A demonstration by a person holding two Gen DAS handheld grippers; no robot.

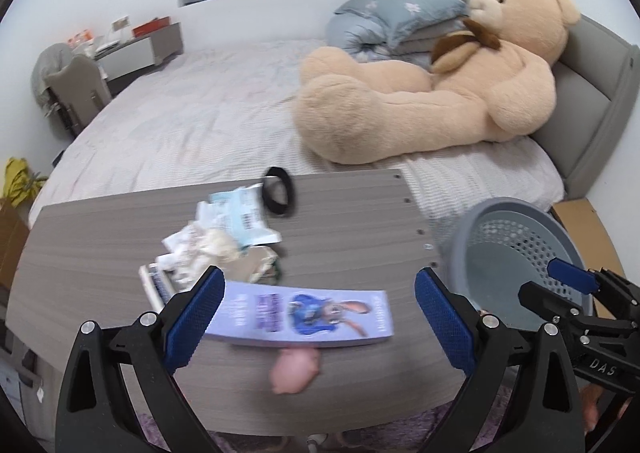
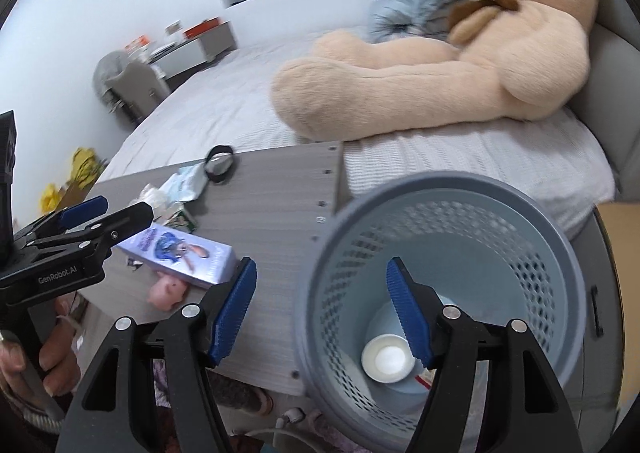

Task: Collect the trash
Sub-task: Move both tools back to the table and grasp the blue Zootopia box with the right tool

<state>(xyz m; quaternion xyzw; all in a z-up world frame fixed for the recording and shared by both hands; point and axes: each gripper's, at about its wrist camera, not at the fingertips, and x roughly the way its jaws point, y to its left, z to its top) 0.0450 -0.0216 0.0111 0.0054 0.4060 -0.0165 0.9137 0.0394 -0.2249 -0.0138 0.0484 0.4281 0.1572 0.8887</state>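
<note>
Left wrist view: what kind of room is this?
Most likely a bedroom: a made bed with a padded headboard, a big teddy bear lying on it and folded bedding. A wood-grain table stands beside the bed.

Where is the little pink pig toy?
The pink pig sits at the table's near edge, just in front of the purple box, below the open left claw.

I see a grey wood-grain surface carrying a lilac box printed with a blue cartoon rabbit, a pink squishy toy and a black band. My claws wear blue ridged pads on black frames, beside a grey-blue perforated basket and a tan teddy bear.
</note>
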